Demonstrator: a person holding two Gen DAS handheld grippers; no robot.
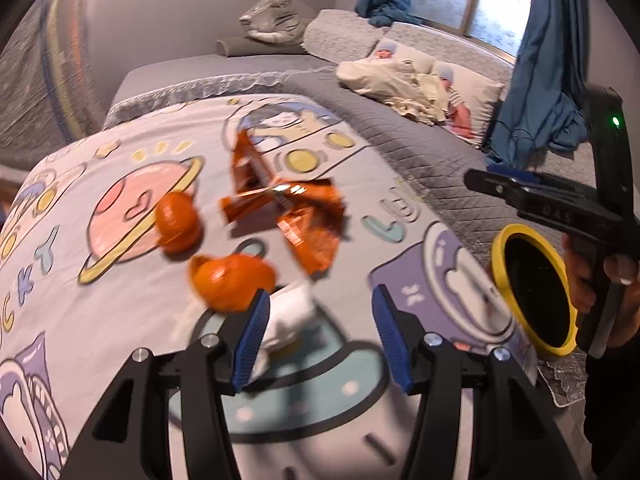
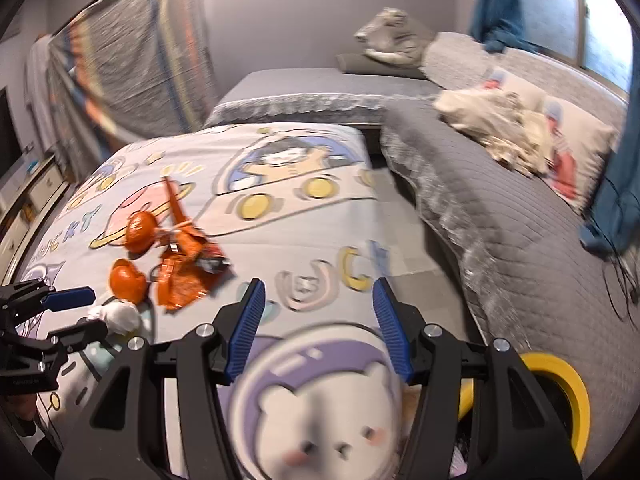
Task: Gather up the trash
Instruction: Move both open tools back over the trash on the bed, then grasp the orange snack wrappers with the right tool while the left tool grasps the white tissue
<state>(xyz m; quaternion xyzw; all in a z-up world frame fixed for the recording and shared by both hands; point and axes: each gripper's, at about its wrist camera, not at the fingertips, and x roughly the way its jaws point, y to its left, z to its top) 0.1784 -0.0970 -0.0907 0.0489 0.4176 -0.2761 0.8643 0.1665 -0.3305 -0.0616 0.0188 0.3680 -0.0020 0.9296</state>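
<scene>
Both wrist cameras look forward and steeply down along their gripper fingers, close above the cartoon-print cover (image 1: 132, 320). Left view faces the orange wrapper (image 1: 288, 216); both share it, the peels and grey bed (image 2: 500, 240).

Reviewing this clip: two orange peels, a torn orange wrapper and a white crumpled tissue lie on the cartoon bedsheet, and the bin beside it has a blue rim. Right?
Not quite: the bin has a yellow rim, not blue, as the left wrist view shows. The two orange peels, the torn orange wrapper and the white crumpled tissue do lie on the cartoon bedsheet.
</scene>
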